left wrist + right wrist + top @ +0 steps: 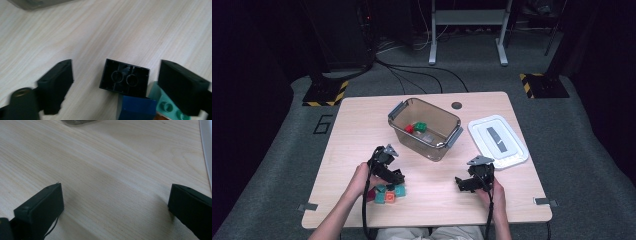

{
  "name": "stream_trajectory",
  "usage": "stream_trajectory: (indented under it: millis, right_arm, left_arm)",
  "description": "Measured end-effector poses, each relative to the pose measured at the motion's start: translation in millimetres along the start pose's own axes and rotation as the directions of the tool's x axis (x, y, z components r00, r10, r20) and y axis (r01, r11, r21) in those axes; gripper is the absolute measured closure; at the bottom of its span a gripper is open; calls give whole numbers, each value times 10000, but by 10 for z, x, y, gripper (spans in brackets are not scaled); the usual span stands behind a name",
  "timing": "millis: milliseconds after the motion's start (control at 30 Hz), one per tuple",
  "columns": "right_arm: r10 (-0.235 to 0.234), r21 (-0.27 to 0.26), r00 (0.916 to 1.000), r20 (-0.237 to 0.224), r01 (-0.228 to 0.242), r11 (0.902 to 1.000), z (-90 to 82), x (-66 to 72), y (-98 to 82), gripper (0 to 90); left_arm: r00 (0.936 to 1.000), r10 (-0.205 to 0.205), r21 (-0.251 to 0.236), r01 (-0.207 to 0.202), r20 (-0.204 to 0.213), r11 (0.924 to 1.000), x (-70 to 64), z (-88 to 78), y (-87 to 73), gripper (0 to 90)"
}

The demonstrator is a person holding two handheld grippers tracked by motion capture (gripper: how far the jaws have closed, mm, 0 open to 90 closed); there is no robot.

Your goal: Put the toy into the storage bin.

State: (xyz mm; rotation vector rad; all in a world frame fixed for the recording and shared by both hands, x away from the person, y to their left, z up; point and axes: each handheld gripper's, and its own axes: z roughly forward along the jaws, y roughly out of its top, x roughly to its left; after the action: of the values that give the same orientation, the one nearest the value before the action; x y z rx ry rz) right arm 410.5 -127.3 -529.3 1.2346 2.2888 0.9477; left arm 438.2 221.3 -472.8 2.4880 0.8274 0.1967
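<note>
The high view was soft and low in detail; the wooden table (362, 130) was evenly lit from above while the surrounding floor fell into near darkness. In the left gripper view the near jaws were blurred and a black brick (124, 78) stayed fairly sharp. The right gripper view showed faint soft shadows beside its jaws.

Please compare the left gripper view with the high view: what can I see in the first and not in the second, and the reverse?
Left gripper view: the black brick lies hollow side up, two round tubes inside, between the open left gripper fingers, untouched by them.

High view: the clear bin holding a red brick and a green brick, the white lid, and the right gripper.

Both: the wooden table, the left gripper and the brick pile with a teal brick.
</note>
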Motion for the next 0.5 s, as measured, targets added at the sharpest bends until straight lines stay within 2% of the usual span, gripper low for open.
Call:
stream_trajectory:
  millis: [100, 233, 300, 367, 500]
  right_arm:
    - [15, 0, 10000, 1, -15, 10000, 0, 1, 0, 0]
    - [18, 1, 10000, 1, -18, 10000, 0, 1, 0, 0]
    - [13, 1, 10000, -1, -13, 10000, 0, 1, 0, 0]
    - [17, -1, 10000, -1, -17, 10000, 0, 1, 0, 0]
    - [12, 0, 10000, -2, -12, 10000, 0, 1, 0, 0]
  left_arm:
    - [9997, 216, 265, -219, 141, 9994, -20, 27, 32, 283]
    - [9988, 253, 550, -276, 425, 9981, -34, 79, 52, 307]
    - [9981, 207, 587, -241, 586, 9980, -36, 97, 53, 349]
    - [9982, 200, 632, -236, 562, 9977, -28, 109, 55, 409]
    - [9974, 187, 601, -228, 692, 9979, -6, 112, 54, 430]
